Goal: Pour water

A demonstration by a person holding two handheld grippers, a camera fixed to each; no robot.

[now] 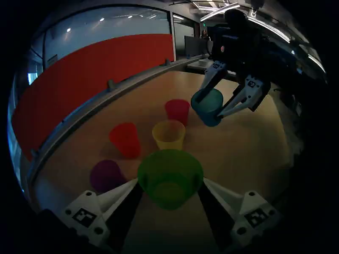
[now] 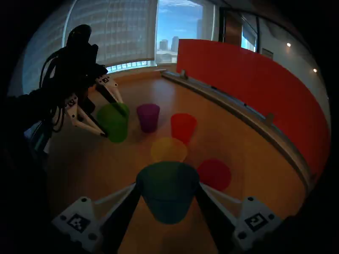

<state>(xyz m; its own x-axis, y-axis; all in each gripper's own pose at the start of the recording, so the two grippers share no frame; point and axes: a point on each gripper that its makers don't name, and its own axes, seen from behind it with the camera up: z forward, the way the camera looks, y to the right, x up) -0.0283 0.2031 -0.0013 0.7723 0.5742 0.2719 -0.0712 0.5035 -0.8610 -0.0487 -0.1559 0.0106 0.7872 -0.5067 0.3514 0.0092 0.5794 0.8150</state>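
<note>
We see the long red partition (image 1: 84,80) running along the far edge of the wooden worktop (image 1: 245,144). Over that worktop our left tongs (image 1: 169,182) are clamped on the green cup (image 1: 169,169), one finger pressing each side. Our right tongs (image 1: 209,108) grip the teal cup (image 1: 207,103) the same way, holding it tilted in the air just beside the crimson cup (image 1: 177,111). Between the two held cups the yellow cup (image 1: 168,134) stands upright, with the red cup (image 1: 125,139) and purple cup (image 1: 106,174) near it towards the partition. The light is dim, so we cannot tell whether either held cup has water in it.
</note>
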